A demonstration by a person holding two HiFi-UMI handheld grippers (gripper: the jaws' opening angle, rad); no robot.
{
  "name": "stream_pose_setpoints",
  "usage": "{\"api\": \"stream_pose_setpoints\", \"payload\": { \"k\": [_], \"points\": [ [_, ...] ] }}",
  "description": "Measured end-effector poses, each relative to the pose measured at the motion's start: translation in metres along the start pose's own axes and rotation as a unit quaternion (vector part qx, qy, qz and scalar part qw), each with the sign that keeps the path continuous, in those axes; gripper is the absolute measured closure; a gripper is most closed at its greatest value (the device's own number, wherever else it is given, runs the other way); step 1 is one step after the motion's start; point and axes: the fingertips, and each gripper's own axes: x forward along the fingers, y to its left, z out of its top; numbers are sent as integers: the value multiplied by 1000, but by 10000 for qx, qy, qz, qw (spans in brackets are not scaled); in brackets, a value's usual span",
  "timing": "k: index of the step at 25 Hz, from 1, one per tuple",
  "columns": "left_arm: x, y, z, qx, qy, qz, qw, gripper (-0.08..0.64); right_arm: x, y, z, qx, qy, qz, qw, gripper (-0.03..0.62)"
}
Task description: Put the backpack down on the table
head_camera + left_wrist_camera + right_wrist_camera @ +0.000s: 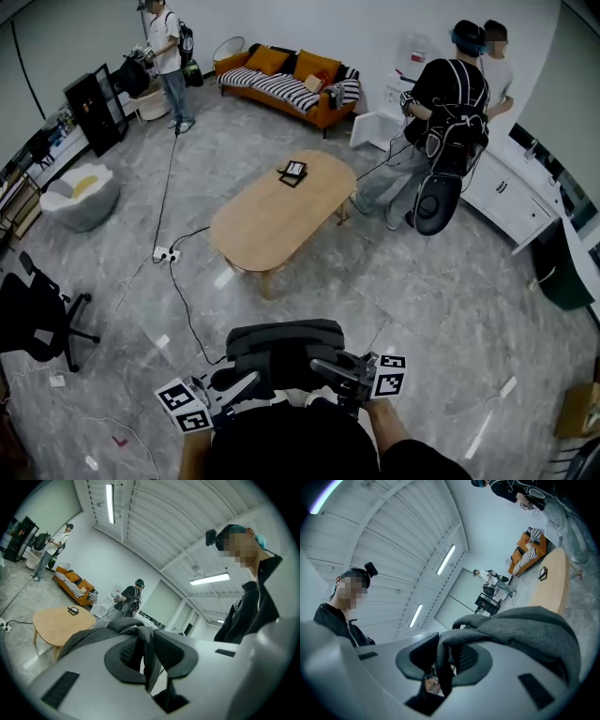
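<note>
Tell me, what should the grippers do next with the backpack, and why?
Probably carry it forward toward the table, keeping both grips shut. The left gripper and right gripper each pinch a fold of the grey backpack, held close to the person, while the table stands farther ahead across the floor.

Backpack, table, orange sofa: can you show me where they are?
backpack (281, 349): head view, on its grey top panel.
table (272, 220): head view, on the bare wooden top.
orange sofa (317, 67): head view, on an orange back cushion.
</note>
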Motion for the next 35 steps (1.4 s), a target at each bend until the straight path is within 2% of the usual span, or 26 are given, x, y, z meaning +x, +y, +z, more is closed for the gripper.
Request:
{"api": "stream_pose_setpoints", "payload": {
  "k": [24, 35],
  "points": [
    [-8, 15, 4, -79, 101, -199, 9997, 495, 16, -6, 3, 53, -73, -145, 9999, 502],
    [-6, 18, 10, -28, 228, -435, 9988, 495, 16, 0, 9, 45, -306, -316, 9990, 502]
  ]
}}
